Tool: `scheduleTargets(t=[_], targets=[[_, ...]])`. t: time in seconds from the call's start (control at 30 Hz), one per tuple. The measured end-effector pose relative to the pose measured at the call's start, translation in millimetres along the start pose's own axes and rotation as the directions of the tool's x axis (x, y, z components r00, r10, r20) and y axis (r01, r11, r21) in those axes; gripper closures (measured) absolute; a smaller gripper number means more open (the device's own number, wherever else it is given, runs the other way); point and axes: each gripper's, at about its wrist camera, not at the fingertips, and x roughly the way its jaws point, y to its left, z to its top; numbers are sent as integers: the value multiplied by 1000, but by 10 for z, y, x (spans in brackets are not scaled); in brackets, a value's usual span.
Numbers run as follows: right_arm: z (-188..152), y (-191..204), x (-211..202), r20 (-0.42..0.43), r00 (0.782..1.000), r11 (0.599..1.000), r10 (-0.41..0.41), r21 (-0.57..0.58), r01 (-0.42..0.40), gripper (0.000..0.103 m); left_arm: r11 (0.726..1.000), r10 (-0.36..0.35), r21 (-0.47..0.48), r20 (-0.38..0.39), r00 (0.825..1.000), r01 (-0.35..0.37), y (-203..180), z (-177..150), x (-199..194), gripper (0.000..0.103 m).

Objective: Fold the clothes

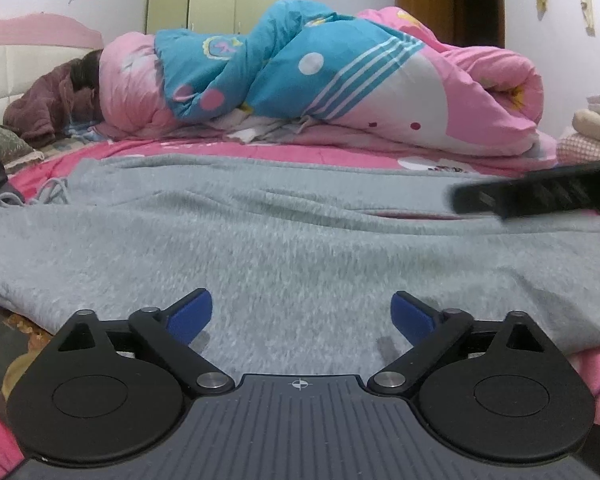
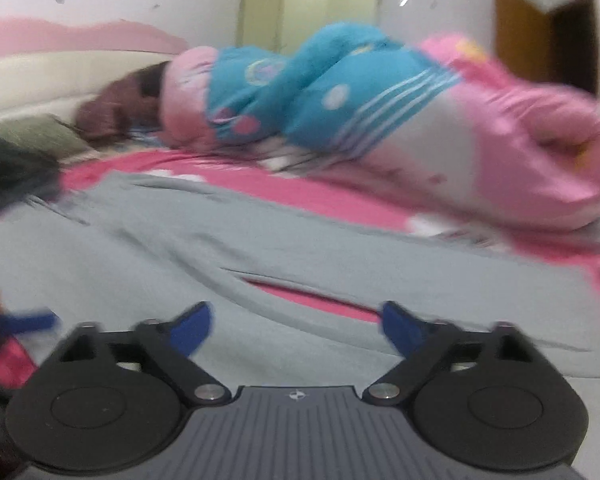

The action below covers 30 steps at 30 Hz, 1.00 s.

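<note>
Underneath, one grey garment (image 1: 284,240); two hand-held grippers, left (image 1: 301,312) and right (image 2: 296,322), both spread.

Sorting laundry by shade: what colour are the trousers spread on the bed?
Light heather grey trousers, clearest in the left wrist view.

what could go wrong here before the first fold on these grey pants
1. Both sets of jaws stand open over the grey sweatpants, the left gripper and right gripper gripping nothing, so closing now may pinch only the top layer.
2. The pink sheet shows through the gap between the legs; the right gripper could catch it too.
3. The rolled quilt lies close behind, leaving little room to fold away.
</note>
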Motion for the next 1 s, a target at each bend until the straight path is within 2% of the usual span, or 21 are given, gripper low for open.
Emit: scheduleTargets(t=[0.03,0.07,0.1,0.13,0.17,0.27,0.3,0.37,0.43,0.5,0.57,0.63,0.7,0.77,0.83,0.93,1.0], targets=[[59,11,22,-4,1000,1000,26,-11,-26,35,1000,-2,-6,-5,1000,2,8,1,7,25],[118,22,44,-7,999,998,52,-22,-52,39,1000,-2,-12,-13,1000,2,17,-3,17,32],[178,33,66,-12,997,996,78,-33,-78,42,1000,-1,-18,-23,1000,1,26,-9,32,35],[235,43,105,-22,994,993,106,-42,-107,52,1000,-1,-24,-33,999,1,36,-13,48,44],[277,51,244,-71,987,989,142,-42,-145,57,999,-5,-32,-49,999,4,49,-17,70,47],[339,108,656,-178,973,983,150,-76,-166,64,999,-11,-45,-79,997,8,69,-30,110,49],[373,86,779,-189,972,985,137,-74,-154,64,999,-11,-41,-84,996,7,66,-32,116,49],[505,24,932,-159,984,994,79,-59,-89,75,1000,-5,-26,-88,996,3,43,-41,118,49],[634,-40,1077,-132,991,999,24,-38,-29,75,1000,0,-15,-89,996,-2,35,-50,115,49],[724,-112,1111,-141,989,999,35,30,-31,74,1000,-3,-19,-91,996,1,47,-50,114,49],[741,-63,975,-132,987,995,95,36,-91,74,1000,-6,-23,-94,996,4,60,-50,111,49],[709,101,836,-136,981,989,139,-26,-144,74,1000,-9,-24,-96,995,7,67,-51,108,49],[662,281,824,-190,962,974,196,-75,-213,74,1000,-11,-26,-98,995,9,73,-51,105,49],[634,426,955,-235,951,967,201,-104,-231,75,1000,-14,-27,-100,995,11,79,-52,103,49],[635,481,1219,-260,949,972,178,-106,-212,75,1000,-17,-28,-102,995,14,86,-53,100,49],[752,509,1465,-213,965,981,154,-85,-176,76,999,-20,-30,-105,994,17,95,-54,95,48],[827,495,1455,-197,969,986,147,-46,-159,76,999,-23,-31,-107,994,20,101,-55,93,48]])
